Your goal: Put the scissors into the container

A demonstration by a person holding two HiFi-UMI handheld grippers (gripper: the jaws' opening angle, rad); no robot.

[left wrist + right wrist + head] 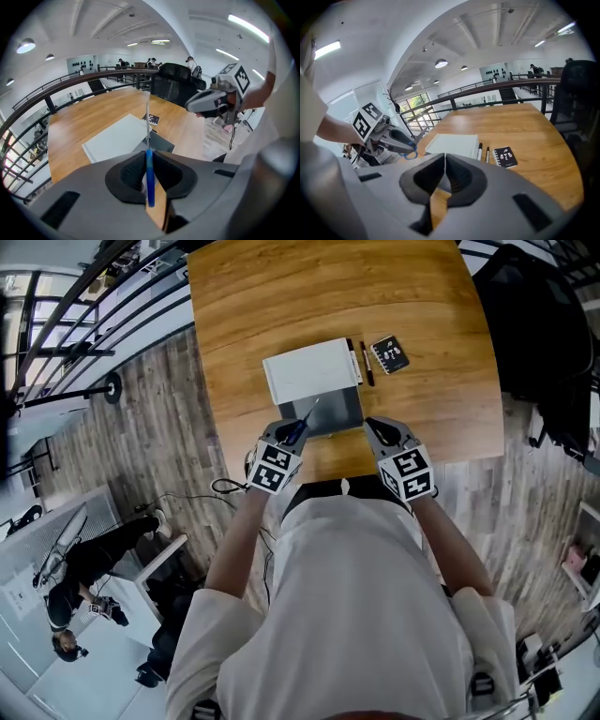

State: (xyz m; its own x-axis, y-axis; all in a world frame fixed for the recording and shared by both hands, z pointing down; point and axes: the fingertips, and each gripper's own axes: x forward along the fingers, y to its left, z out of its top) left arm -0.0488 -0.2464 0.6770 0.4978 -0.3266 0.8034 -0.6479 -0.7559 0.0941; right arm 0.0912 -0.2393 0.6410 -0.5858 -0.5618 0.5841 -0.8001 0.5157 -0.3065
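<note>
**A:** Where were the scissors [149, 176] at that point?

**B:** Clamped by the blue handle in the left tongs [292, 434]. The blade [147, 119] pointed out over the near edge of the container [342, 413]. They hung above it and were not yet inside.

**A:** And the other hand?

**B:** The right tongs [445, 154] were pressed together with nothing between them. They sat just beside the container's near right corner, and I judged that they braced nothing.

**A:** So what worried you?

**B:** Mostly the grip. The pads held a thin handle edge-on, so the scissors could have swivelled if the tip had struck the container's wall or floor. The white lid [309, 371] lay along the container's far side and seemed to overlap it, so only the near part was open. A long blade pushed forward might have caught under that lid or knocked it.

**A:** What about the release?

**B:** If they had been let go too high or too close to the near rim, the scissors could have hit the rim and tipped onto the desk [422, 324] in front of the container.

**A:** Anything else?

**B:** The container looked light and nothing held it. A push from the tip might have slid it towards the pens [367, 364] and the notebook [388, 353] beyond its far right corner.
</note>
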